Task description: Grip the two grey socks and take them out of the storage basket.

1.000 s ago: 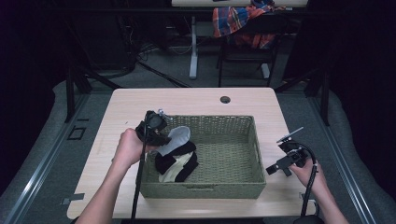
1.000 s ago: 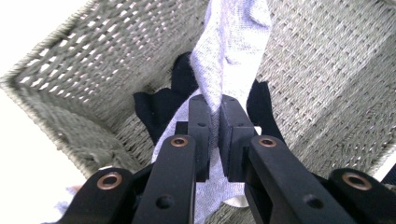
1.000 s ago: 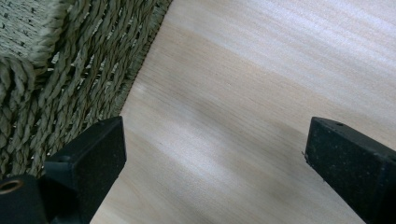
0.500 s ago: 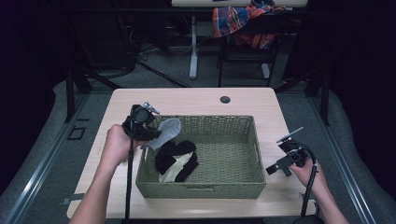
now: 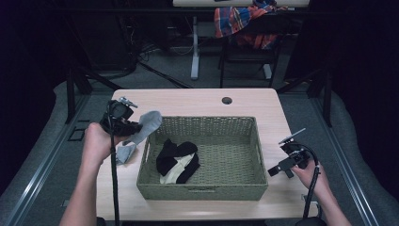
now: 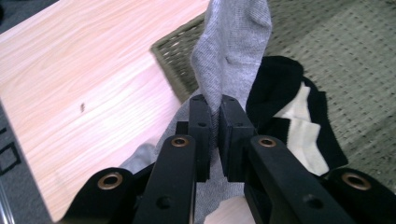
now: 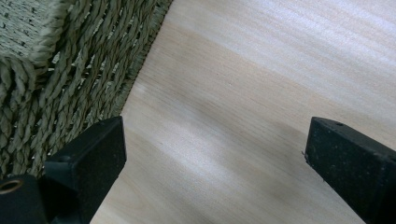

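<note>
At 9 o'clock of the basket (image 5: 202, 190), over bare table (image 5: 197, 101): left gripper (image 5: 123, 123) pinching a grey sock (image 5: 147, 123), jaws pressed together on the knit in the left gripper view (image 6: 233, 56). Sock hangs outside the basket's left rim, long axis running from 1 o'clock down to 7 o'clock, upper end just over the rim corner, lower end drooping toward the table by the left hand (image 5: 96, 143). Soft ribbed knit, limp, will swing. Left hand is the nearer one by far; likely next move is setting it down on the table at 9 o'clock, clear of the rim.

Basket centre-left: black and cream socks (image 5: 178, 161) bunched on the woven floor, well apart from the grey one. Basket is stiff olive wicker, rectangular, coarse twisted rope rim.

At 3 o'clock: right gripper (image 5: 278, 169) idle, jaws spread over pale smooth wood, nothing between them, basket wall (image 7: 56, 70) just beside its left jaw.
</note>
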`<state>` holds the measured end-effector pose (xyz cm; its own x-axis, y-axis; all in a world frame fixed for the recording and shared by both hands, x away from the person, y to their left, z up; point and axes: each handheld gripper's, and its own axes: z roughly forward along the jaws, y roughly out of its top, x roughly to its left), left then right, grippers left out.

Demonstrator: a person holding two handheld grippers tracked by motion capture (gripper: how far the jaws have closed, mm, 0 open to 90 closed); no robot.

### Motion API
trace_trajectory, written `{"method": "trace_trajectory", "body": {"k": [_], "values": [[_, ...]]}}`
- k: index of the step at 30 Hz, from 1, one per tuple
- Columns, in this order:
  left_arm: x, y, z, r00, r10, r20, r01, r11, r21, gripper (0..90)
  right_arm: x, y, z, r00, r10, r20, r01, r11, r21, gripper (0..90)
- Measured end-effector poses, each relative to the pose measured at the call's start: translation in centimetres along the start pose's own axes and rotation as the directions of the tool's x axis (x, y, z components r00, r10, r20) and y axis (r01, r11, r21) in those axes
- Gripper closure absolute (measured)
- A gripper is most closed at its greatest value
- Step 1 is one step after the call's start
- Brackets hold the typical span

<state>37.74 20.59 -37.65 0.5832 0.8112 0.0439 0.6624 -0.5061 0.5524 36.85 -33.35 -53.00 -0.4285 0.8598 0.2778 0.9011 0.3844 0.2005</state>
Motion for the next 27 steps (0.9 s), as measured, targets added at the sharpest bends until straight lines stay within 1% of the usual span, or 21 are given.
{"method": "trace_trajectory", "body": {"k": [3,5,12,15,16,24,27], "values": [[1.0,-0.4,-0.2,0.9996,-0.027,-0.013,0.027,0.9996,-0.001,85.3,0.0,0.0,0.0,1.0000,0.001,0.001,-0.001,1.000,-0.007,5.1],[1.6,-0.7,-0.2,0.9988,-0.046,-0.014,0.046,0.9989,-0.003,85.3,0.0,0.0,0.0,1.0000,0.005,0.002,-0.005,1.000,-0.006,5.1],[3.4,-1.7,-0.2,0.9936,-0.107,-0.038,0.107,0.9943,0.002,85.3,0.0,0.0,0.0,1.0000,0.000,0.003,0.000,1.000,-0.005,5.1],[4.1,-2.1,0.0,0.9913,-0.123,-0.048,0.123,0.9923,0.013,85.3,0.0,0.0,0.0,1.0000,0.003,0.001,-0.003,1.000,-0.003,5.1],[4.2,-2.2,0.1,0.9910,-0.126,-0.045,0.127,0.9917,0.019,85.4,0.0,0.0,0.0,1.0000,0.000,0.002,0.000,1.000,-0.007,5.1],[5.4,-3.0,0.9,0.9850,-0.161,-0.061,0.164,0.9856,0.043,85.4,0.0,0.0,0.0,1.0000,-0.002,0.003,0.002,1.000,-0.004,5.1],[5.8,-3.3,1.3,0.9820,-0.178,-0.062,0.181,0.9820,0.053,85.4,0.0,0.0,0.0,1.0000,-0.002,0.003,0.002,1.000,-0.004,5.1]]}}
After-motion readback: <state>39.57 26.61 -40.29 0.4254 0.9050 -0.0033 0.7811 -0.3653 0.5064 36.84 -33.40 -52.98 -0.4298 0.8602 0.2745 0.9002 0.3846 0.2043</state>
